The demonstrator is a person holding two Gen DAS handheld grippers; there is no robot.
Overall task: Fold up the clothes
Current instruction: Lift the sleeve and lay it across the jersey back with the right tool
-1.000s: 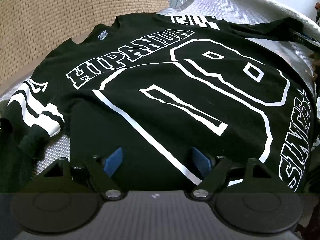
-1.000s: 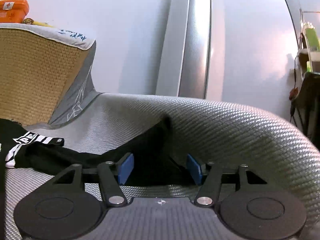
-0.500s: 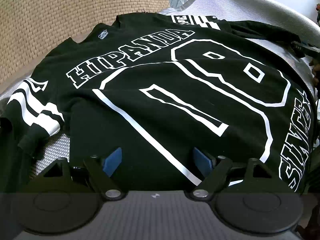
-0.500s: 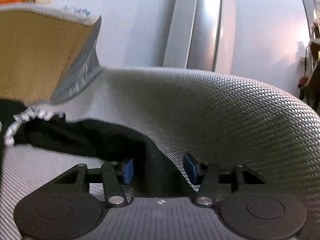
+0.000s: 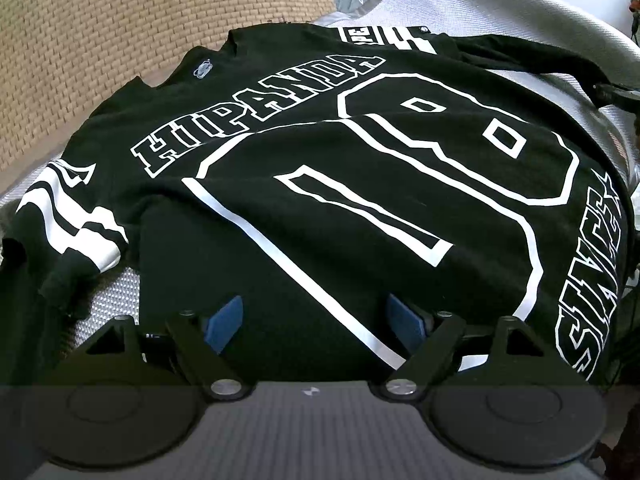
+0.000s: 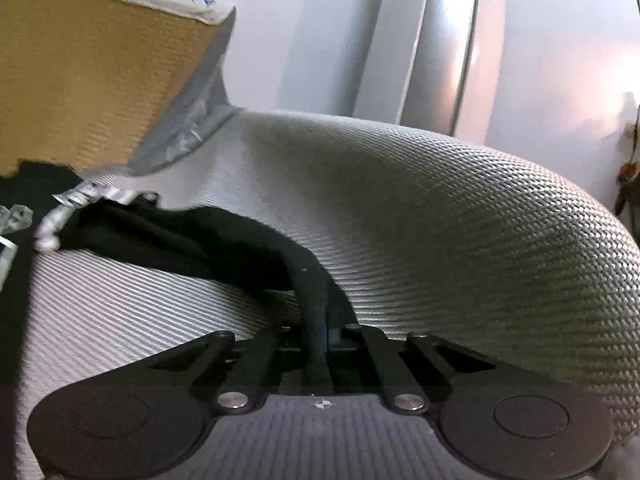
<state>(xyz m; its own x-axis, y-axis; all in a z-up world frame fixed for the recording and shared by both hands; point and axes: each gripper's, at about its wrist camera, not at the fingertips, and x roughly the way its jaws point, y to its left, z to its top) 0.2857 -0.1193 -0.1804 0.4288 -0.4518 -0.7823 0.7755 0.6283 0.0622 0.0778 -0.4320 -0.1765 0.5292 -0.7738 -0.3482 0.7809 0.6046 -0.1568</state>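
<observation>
Because the black long-sleeved shirt with big white letters [image 5: 320, 184] lies spread flat on the grey woven couch seat [image 6: 460, 216], the right gripper [image 6: 320, 344], whose jaws have just been closing, pinches its black sleeve end [image 6: 248, 248] at frame bottom to fold it in, while the left gripper [image 5: 316, 320] waits with jaws apart over the hem

The left wrist camera sits just behind its gripper's blue pads [image 5: 224, 324] and looks steeply down and forward, close over the black shirt [image 5: 320, 184] spread on the grey woven seat [image 5: 472, 4], with the tan backrest [image 5: 120, 20] beyond. The right wrist camera looks almost level from low at the seat's right side, very near the sleeve [image 6: 224, 240], toward the grey armrest [image 6: 480, 220] and far wall [image 6: 320, 20]. Both views share the shirt's right sleeve, the seat and the backrest.
</observation>
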